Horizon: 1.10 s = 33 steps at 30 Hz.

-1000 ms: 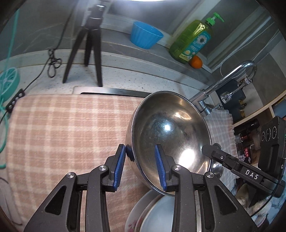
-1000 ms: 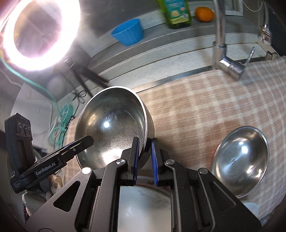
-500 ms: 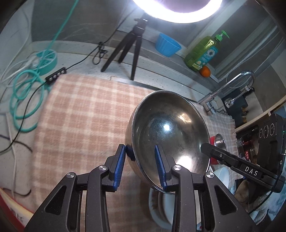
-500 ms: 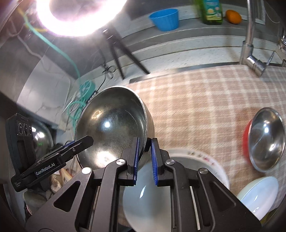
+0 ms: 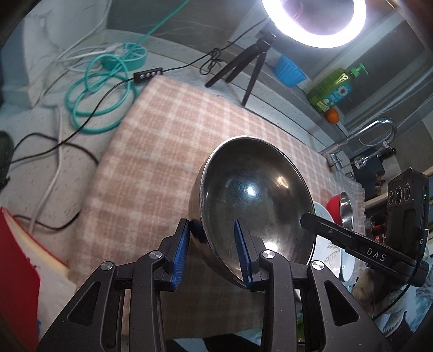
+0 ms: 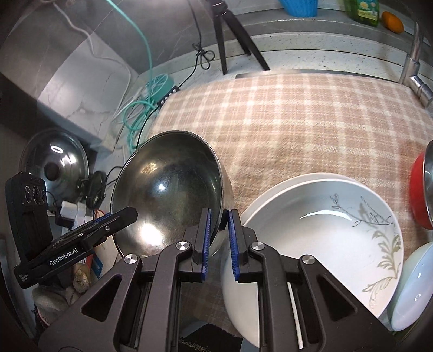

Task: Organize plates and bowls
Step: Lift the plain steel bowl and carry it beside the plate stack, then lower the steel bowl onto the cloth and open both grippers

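A large steel bowl (image 5: 254, 195) (image 6: 167, 184) hangs tilted in the air above the checked cloth (image 5: 167, 151), held by both grippers at opposite rims. My left gripper (image 5: 211, 251) is shut on its left rim, one blue pad inside and one outside. My right gripper (image 6: 217, 238) is shut on its right rim. A white plate with a leaf pattern (image 6: 319, 238) lies on the cloth below right. A small steel bowl sits in a red bowl (image 6: 418, 189) at the right edge. A pale bowl (image 6: 414, 287) lies at the lower right.
A tripod (image 5: 243, 67) with a ring light (image 5: 314, 24), a blue cup (image 5: 288, 71), a green soap bottle (image 5: 333, 90) and an orange (image 5: 332, 116) stand at the back. A tap (image 6: 414, 62) rises at the right. Teal cable coils (image 5: 100, 89) and a pot lid (image 6: 54, 162) lie at the left.
Both grippers have carried the large steel bowl to the left and pulled back over the cloth. The white plate and red bowl now show further right. The grips have not changed.
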Tool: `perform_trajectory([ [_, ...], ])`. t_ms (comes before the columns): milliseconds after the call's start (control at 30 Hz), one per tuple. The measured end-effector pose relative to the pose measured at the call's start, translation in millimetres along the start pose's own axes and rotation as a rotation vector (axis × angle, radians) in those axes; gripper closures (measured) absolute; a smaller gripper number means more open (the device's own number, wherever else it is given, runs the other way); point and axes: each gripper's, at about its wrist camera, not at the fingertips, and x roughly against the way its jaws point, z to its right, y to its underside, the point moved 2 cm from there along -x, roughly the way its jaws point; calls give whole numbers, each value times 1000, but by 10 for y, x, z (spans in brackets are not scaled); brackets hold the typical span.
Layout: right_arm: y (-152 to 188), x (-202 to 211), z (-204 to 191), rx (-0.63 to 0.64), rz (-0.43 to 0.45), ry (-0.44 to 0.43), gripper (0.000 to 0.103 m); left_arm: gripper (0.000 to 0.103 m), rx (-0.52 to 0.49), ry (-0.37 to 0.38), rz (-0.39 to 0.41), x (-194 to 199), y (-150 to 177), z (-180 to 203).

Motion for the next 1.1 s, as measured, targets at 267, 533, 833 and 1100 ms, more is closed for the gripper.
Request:
perform_trajectory([
  [267,131,-160,-95,41,-49,-11,90,73,42,-22,-2,50,181,-179],
  [533,219,-281,-132,70,-85,-13,90,73,60,-39,-15,36,262,-271],
  [833,231,-261,-164,98,-92,-35,75,69,64,-58,-5,110,225,-302],
  [1100,217,-102,-213,131,-39,-48,38,55,53,-81,37,232,167,-265],
])
